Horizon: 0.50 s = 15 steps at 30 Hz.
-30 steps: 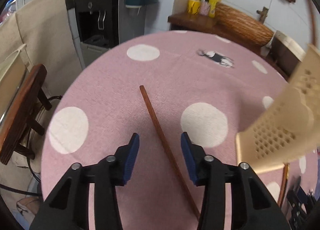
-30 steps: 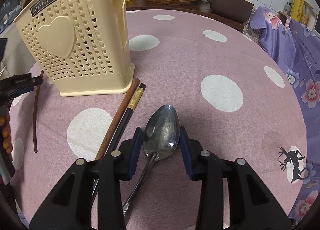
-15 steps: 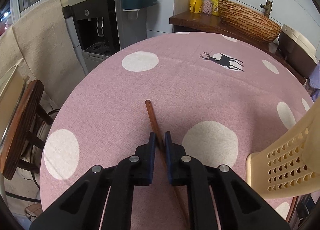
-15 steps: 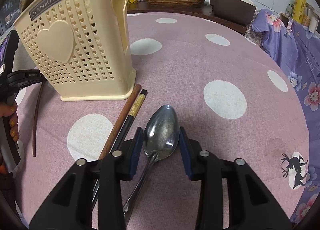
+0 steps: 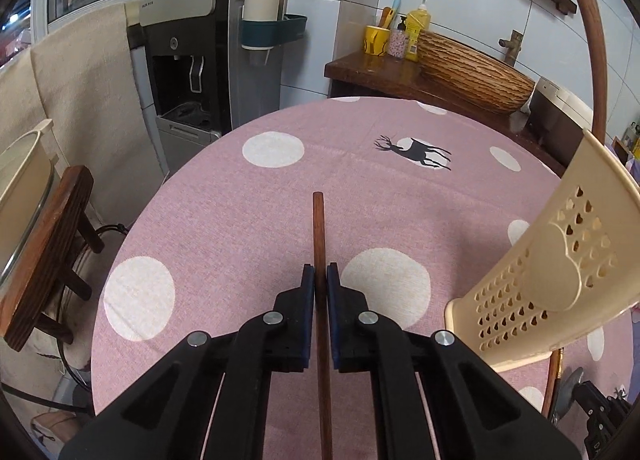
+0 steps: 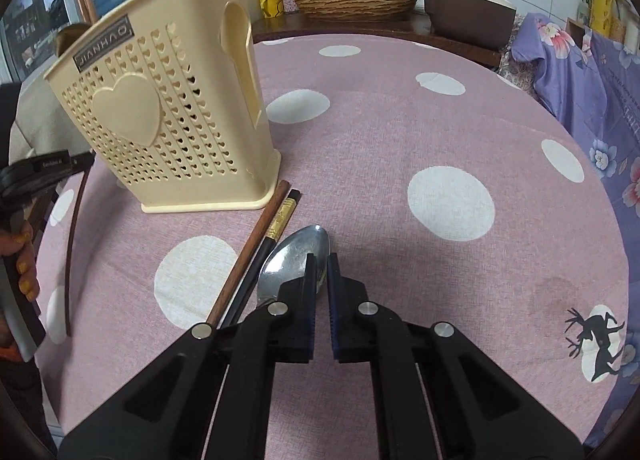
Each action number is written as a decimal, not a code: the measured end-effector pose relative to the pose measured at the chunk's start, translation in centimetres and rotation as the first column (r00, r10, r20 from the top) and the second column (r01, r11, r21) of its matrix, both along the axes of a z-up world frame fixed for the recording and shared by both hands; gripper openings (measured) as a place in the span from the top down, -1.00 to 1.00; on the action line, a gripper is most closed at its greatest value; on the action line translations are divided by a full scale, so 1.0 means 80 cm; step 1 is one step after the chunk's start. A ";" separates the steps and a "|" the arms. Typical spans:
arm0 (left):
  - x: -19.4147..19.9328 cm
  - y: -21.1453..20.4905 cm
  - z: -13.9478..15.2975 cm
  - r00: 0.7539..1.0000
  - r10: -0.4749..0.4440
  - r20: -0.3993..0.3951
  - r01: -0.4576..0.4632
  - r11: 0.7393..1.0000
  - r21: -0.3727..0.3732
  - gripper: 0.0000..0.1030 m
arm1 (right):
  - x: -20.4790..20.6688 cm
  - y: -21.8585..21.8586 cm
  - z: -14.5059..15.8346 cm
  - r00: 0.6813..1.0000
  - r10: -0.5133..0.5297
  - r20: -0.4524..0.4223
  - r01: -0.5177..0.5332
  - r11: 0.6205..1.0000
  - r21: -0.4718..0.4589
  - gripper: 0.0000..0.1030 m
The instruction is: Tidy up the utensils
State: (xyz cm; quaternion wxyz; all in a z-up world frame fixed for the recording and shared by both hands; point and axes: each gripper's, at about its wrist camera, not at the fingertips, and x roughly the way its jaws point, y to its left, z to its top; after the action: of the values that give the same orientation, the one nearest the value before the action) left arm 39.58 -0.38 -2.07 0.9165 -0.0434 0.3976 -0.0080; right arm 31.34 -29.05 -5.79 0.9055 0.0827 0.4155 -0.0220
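1. Two utensils are gripped at once, one per gripper. In the left wrist view the pink dotted tablecloth (image 5: 240,219) fills the middle of the frame.
2. At centre, the left gripper (image 5: 320,280) has its pads pressed together on a wooden chopstick (image 5: 319,227). The stick runs straight up the frame along the fingers, probably so it can be tipped end-first into a slot.
3. At the right edge stands the cream utensil holder (image 5: 560,280), near the gripped stick and seemingly its destination.
4. In the right wrist view, a hand (image 6: 22,260) at far left carries that gripper. The stick slants down from it; I cannot tell whether its lower end touches the cloth.
5. Left of centre, the holder stands upright on the cloth.
6. Just below the holder's base lie a brown chopstick (image 6: 248,256) and a black chopstick (image 6: 276,227). They lie side by side, ungripped and not yet sorted.
7. At centre, the right gripper (image 6: 320,272) is closed on the right rim of the metal spoon (image 6: 288,260)'s bowl. The bowl sits just beside the black stick; a rim pinch is likely easier than grasping the flat handle.
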 end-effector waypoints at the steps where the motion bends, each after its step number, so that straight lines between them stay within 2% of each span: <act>1: -0.001 0.002 -0.001 1.000 -0.001 -0.001 0.001 1.000 -0.006 0.85 | -0.001 0.000 0.002 1.000 0.005 0.007 -0.005 1.000 0.000 0.88; 6: -0.014 0.008 0.005 1.000 -0.009 0.013 0.010 0.999 -0.037 0.85 | -0.012 -0.010 0.012 0.999 0.026 0.038 -0.029 0.998 0.063 0.88; 14: -0.041 0.015 0.031 0.997 -0.041 0.071 0.046 0.995 -0.084 0.85 | -0.016 -0.029 0.015 0.998 0.035 0.052 -0.041 0.993 0.106 0.88; 15: -0.044 0.014 0.034 0.996 -0.044 0.078 0.051 0.995 -0.087 0.85 | -0.013 -0.031 0.014 0.999 0.024 0.046 -0.029 0.994 0.103 0.78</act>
State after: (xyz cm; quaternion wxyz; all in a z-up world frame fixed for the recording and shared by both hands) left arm 36.09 0.76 0.65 0.9277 -0.0741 0.3627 -0.0492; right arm 30.28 -31.50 -4.65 0.9094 0.1244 0.3968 0.0134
